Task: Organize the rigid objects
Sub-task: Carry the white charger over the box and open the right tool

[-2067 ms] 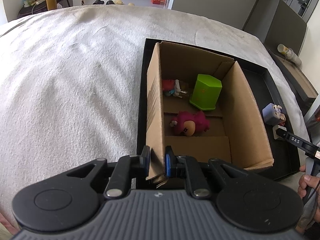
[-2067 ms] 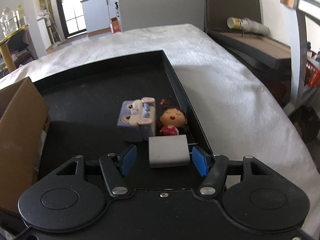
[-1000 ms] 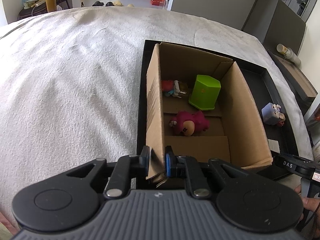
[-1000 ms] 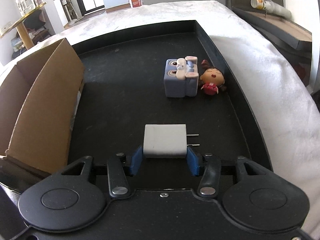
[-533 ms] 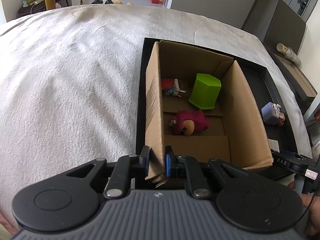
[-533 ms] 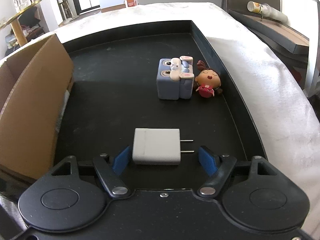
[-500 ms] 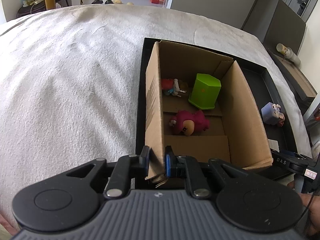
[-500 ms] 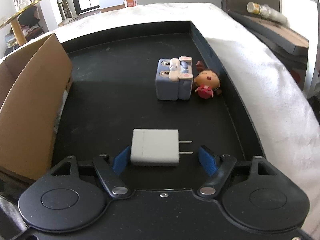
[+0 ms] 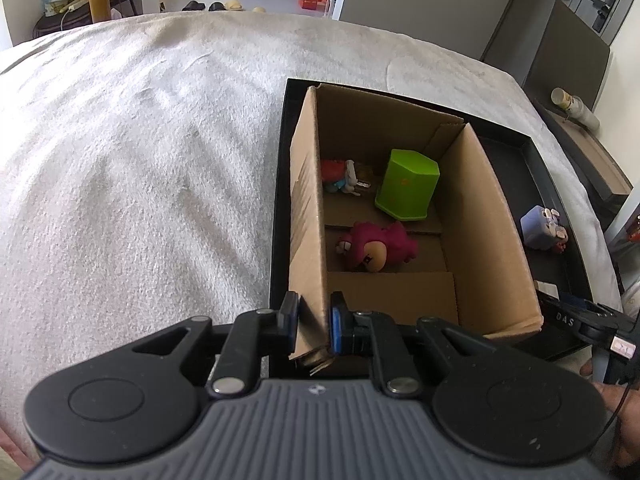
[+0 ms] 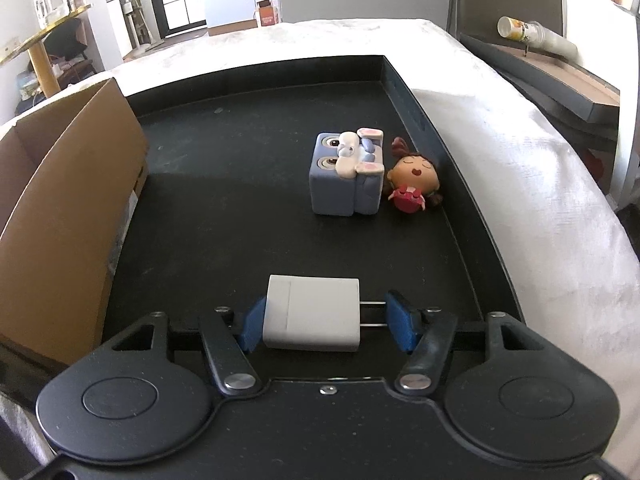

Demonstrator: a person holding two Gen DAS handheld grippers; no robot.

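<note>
Two claws tilted downward, left claw (image 9: 313,324) clamping cardboard box (image 9: 308,216) wall, right claw (image 10: 326,322) closing around white charger (image 10: 312,312), unpinched.

We see the tray (image 10: 404,92) lying on the bedcover (image 9: 140,168), with the cardboard box (image 9: 480,216) standing in its left part. In the box, the tall block (image 9: 408,190) stands at the back right, a small figure (image 9: 344,178) lies left of it against the wall, and a plush toy (image 9: 376,246) lies nearer, before both. Right of the box, on the tray floor, the cube toy (image 10: 346,174) sits far back with the doll (image 10: 414,186) touching its right side, close to the tray's right wall. The charger (image 10: 312,312) lies nearest, before the cube, its prongs pointing right
</note>
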